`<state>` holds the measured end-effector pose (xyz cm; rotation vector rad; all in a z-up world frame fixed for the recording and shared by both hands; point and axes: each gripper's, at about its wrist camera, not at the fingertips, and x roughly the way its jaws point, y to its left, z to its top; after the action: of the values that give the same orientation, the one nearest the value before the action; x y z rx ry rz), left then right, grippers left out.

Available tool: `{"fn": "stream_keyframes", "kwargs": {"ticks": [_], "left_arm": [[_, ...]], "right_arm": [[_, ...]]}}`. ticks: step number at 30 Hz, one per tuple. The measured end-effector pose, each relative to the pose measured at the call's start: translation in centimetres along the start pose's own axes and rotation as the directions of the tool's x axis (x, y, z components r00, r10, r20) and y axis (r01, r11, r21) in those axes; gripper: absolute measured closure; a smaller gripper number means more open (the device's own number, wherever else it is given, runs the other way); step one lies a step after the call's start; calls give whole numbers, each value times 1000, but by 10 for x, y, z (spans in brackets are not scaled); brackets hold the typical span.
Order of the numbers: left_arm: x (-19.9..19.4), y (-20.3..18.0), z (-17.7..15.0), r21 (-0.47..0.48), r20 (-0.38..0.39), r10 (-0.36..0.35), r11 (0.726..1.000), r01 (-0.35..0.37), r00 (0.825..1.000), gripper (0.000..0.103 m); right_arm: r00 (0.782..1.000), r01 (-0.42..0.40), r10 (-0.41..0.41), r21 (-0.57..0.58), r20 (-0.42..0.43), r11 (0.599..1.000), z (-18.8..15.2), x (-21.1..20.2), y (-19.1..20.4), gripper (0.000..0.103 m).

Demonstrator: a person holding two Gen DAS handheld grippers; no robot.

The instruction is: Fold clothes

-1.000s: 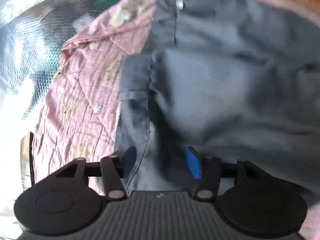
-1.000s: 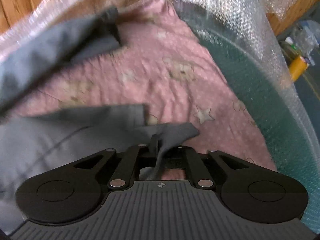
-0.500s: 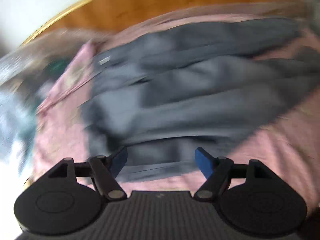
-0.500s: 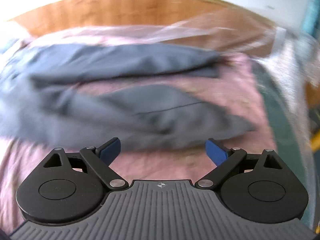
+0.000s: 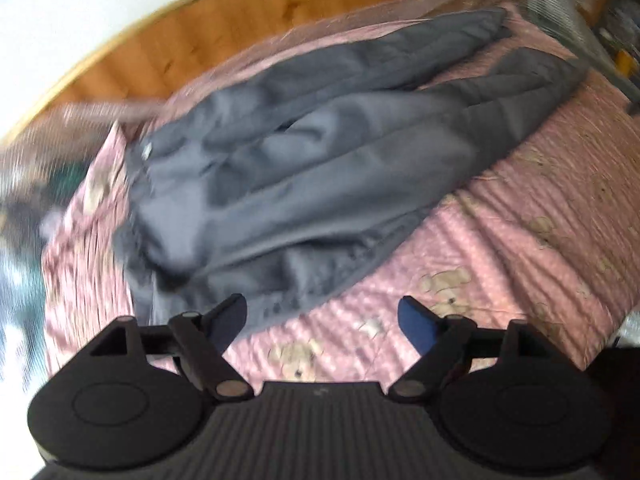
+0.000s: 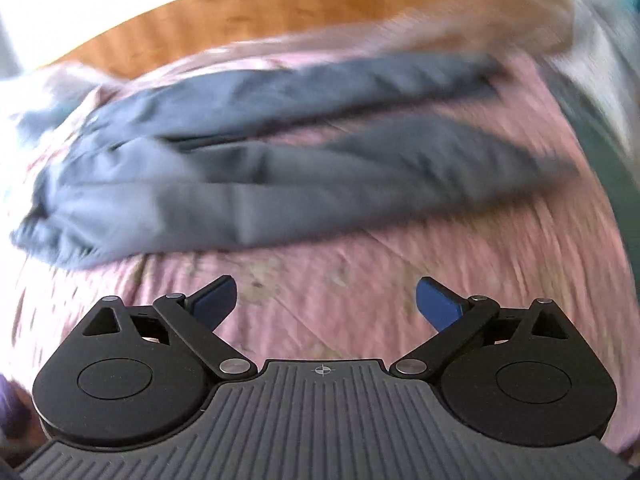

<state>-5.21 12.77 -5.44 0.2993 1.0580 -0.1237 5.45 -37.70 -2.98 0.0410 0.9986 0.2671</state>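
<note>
While its jaws are opening with nothing between them, the left gripper (image 5: 322,318) hangs over a pink bedspread (image 5: 500,248), grey trousers (image 5: 320,168) spread beyond, the near hem by its left finger. Right view, blurred: the right gripper (image 6: 326,304), jaws opening and empty, sits near the trousers (image 6: 240,184), which lie across the far bedspread (image 6: 360,280).

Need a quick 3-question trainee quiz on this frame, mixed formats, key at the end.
1. True or false: the grey trousers lie on the pink bedsheet.
2. What is between the fingers of the right tool? A) trouser fabric B) nothing C) a sock
3. Fill in: behind the bed stands a ____ headboard.

Key: 1 true; 2 B; 3 wooden
</note>
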Motion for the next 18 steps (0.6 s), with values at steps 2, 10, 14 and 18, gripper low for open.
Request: {"fn": "stream_keyframes", "kwargs": {"ticks": [2, 10, 14, 18], "left_arm": [[7, 42, -1, -190, -18, -28, 982, 24, 999, 18], [66, 177, 17, -702, -40, -154, 707, 82, 987, 17], [98, 204, 28, -800, -88, -119, 600, 1, 989, 17], [117, 222, 31, -835, -147, -92, 546, -74, 985, 17]], "right_arm": [[1000, 16, -15, 133, -9, 991, -3, 3, -28, 5], [999, 13, -31, 470, 30, 883, 24, 40, -98, 5], [998, 25, -54, 586, 32, 810, 47, 70, -134, 5], [993, 69, -118, 663, 30, 746, 72, 99, -174, 5]]}}
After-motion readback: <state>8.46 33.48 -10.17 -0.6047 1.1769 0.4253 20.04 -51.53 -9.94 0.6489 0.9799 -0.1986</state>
